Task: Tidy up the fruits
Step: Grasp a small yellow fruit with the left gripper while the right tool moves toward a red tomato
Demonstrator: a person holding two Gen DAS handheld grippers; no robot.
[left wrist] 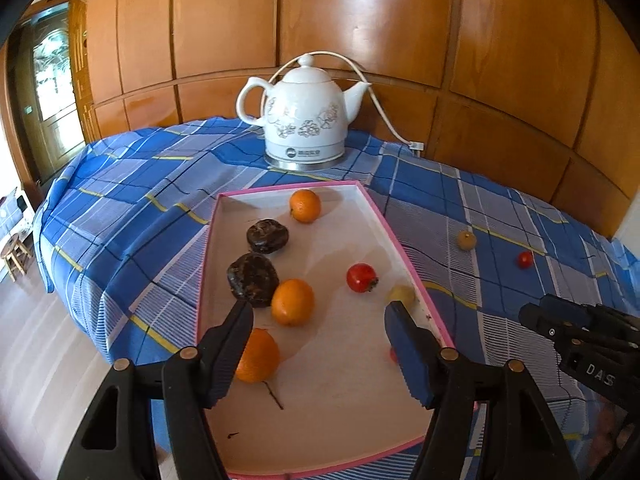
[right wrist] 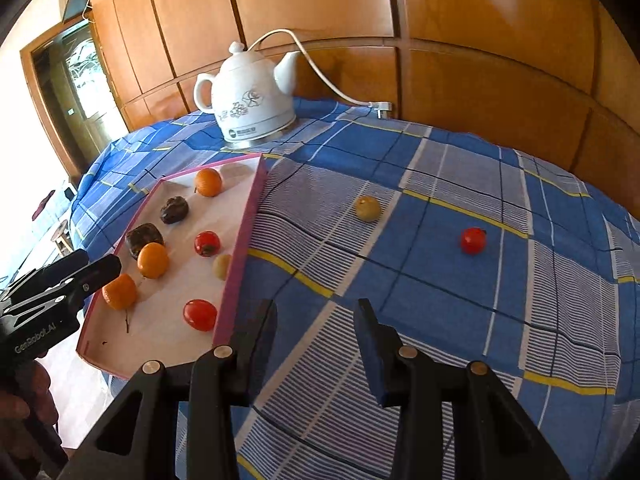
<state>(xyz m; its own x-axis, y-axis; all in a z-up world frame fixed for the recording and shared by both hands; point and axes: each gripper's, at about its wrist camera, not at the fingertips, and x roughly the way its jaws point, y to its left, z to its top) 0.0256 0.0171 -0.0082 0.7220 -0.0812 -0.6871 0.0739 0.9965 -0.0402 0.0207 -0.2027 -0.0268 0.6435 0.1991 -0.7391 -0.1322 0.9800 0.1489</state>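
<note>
In the left wrist view the left gripper (left wrist: 320, 316), jaws released and empty, hangs over the pink-rimmed tray (left wrist: 404, 252). Its right finger partly hides a pale fruit (left wrist: 401, 294) and a red tomato (right wrist: 199, 314), which shows whole only in the right wrist view. The right gripper (right wrist: 316, 316), also released, is above the blue checked cloth (right wrist: 432, 264). A yellowish fruit (right wrist: 368, 208) and a second tomato (right wrist: 473, 240) lie outside the tray.
</note>
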